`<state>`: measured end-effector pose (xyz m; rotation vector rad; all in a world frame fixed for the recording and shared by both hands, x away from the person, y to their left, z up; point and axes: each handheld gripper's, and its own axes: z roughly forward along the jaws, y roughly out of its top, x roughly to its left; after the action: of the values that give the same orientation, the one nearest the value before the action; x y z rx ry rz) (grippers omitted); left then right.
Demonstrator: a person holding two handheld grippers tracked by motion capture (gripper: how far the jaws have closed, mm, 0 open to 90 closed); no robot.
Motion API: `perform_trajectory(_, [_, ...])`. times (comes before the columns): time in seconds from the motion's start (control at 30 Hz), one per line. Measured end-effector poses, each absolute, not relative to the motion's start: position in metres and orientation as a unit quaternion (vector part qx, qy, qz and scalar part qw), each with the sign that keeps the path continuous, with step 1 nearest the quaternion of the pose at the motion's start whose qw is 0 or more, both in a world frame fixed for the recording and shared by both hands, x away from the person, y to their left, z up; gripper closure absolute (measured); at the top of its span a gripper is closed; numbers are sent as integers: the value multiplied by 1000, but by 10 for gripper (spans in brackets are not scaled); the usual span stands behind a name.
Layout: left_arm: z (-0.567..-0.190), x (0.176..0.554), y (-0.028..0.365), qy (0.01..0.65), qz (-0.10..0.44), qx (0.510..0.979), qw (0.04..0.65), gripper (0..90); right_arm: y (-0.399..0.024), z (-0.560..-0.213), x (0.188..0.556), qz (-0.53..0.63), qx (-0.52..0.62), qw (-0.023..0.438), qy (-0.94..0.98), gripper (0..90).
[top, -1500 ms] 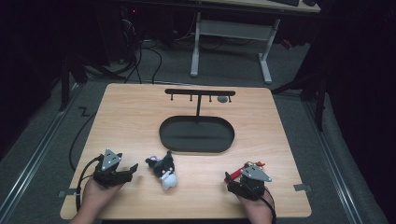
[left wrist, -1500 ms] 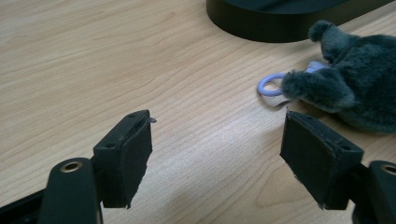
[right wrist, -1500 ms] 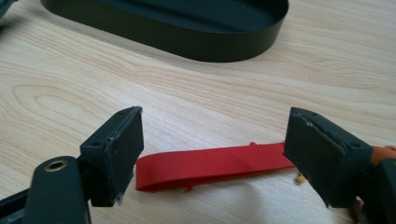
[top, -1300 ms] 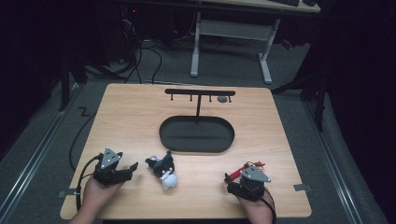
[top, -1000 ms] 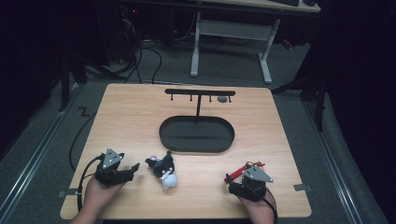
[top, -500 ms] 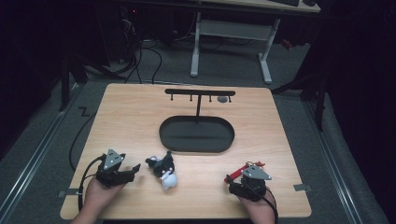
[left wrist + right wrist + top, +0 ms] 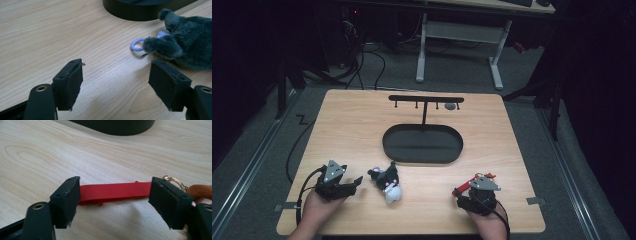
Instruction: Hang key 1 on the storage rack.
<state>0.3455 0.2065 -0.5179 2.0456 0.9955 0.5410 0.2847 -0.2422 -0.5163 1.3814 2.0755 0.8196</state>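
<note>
I read the right gripper (image 7: 113, 202) as closing lengthwise around the flat red strap with a gold clasp (image 7: 113, 191), not yet pinching, near the black oval tray (image 7: 422, 144). Left gripper (image 7: 116, 83) gapes empty beside the dark plush toy (image 7: 186, 46), presumably next.

The wooden table (image 7: 347, 125) carries a black stand (image 7: 423, 145), plush toy (image 7: 387, 182), and seemingly a red strap (image 7: 115, 192).

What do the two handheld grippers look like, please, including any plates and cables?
Both are black. The left gripper and the right gripper each carry a grey three-cornered plate on top and trail a black cable. Their jaws are flat rectangular black blocks with small screw holes. No sleeves show on the forearms.
</note>
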Motion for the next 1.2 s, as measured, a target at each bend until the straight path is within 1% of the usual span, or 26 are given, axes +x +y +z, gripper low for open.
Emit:
perform_trajectory(0.1, [-518, 345, 206, 389, 215, 807, 388, 284, -244, -513, 285, 297, 516, 241, 767, 308])
perform_trajectory(0.23, [-518, 345, 206, 383, 213, 810, 389, 286, -246, -511, 284, 292, 516, 232, 771, 339])
perform_trajectory(0.33, [-518, 343, 205, 378, 214, 813, 388, 283, -248, -509, 284, 293, 518, 228, 771, 347])
perform_trajectory(0.57, [-515, 343, 202, 368, 222, 814, 390, 278, -247, -510, 283, 287, 519, 202, 779, 356])
perform_trajectory(0.7, [-517, 344, 197, 350, 221, 823, 389, 271, -248, -510, 283, 279, 526, 199, 779, 406])
perform_trajectory(0.8, [-518, 344, 193, 335, 230, 829, 385, 265, -248, -510, 284, 272, 531, 194, 779, 410])
perform_trajectory(0.9, [-518, 344, 192, 331, 228, 828, 390, 256, -247, -507, 284, 257, 535, 189, 782, 412])
perform_trajectory(1.1, [-518, 349, 192, 336, 227, 829, 385, 248, -236, -497, 292, 231, 542, 159, 792, 392])
perform_trajectory(1.2, [-517, 347, 191, 333, 228, 831, 382, 241, -233, -494, 294, 222, 537, 163, 797, 383])
